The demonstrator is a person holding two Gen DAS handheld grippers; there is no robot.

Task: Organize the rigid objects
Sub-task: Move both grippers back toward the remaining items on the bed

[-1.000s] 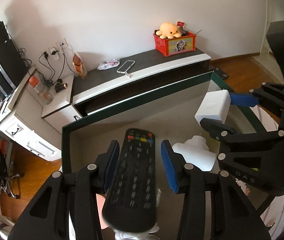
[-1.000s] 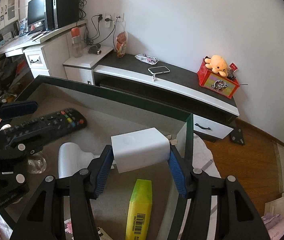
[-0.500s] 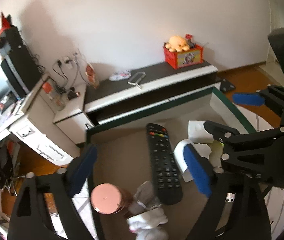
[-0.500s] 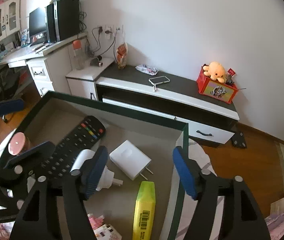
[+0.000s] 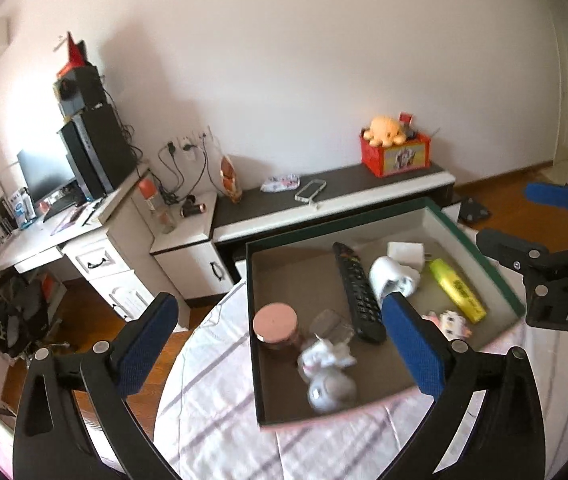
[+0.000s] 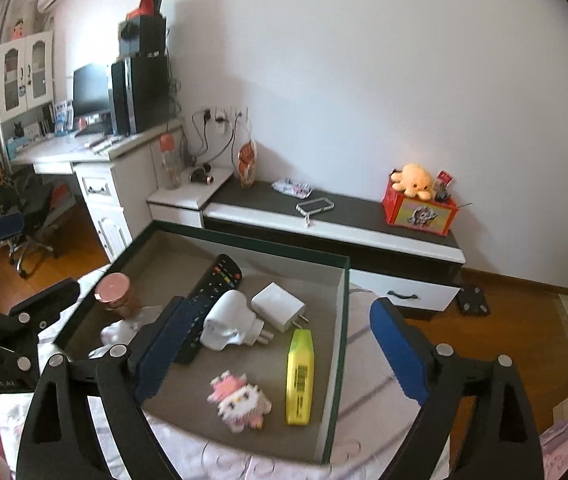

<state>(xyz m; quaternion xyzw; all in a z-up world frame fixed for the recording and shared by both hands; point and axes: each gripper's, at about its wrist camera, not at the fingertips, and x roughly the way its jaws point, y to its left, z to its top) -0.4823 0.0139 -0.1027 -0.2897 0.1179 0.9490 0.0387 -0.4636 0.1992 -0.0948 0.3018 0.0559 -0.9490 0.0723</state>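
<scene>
An open box with a green rim point(image 5: 480, 256) point(image 6: 342, 320) sits on a striped cloth. Inside lie a black remote point(image 5: 358, 288) point(image 6: 211, 292), a white charger point(image 5: 406, 252) point(image 6: 279, 306), a white plug adapter point(image 5: 392, 278) point(image 6: 229, 320), a yellow highlighter point(image 5: 458, 290) point(image 6: 300, 376), a pink-lidded jar point(image 5: 275, 326) point(image 6: 113, 294) and a pink block toy point(image 6: 239, 398). My left gripper point(image 5: 277, 304) hovers above the box's near left side, jaws opening with nothing held. My right gripper point(image 6: 279, 312) hovers over the near right side, jaws also opening and empty.
A white figurine point(image 5: 326, 372) lies at the box's near edge. Behind the box stands a low cabinet point(image 6: 364, 236) with a phone point(image 6: 315, 204) and a red box point(image 6: 420, 210). A desk point(image 5: 43, 236) with a monitor is at the left. Wooden floor lies at the right.
Both grippers have let go. The remote and the white charger now lie in the box. Both grippers have drawn back and upward, with their jaws spread much wider.
</scene>
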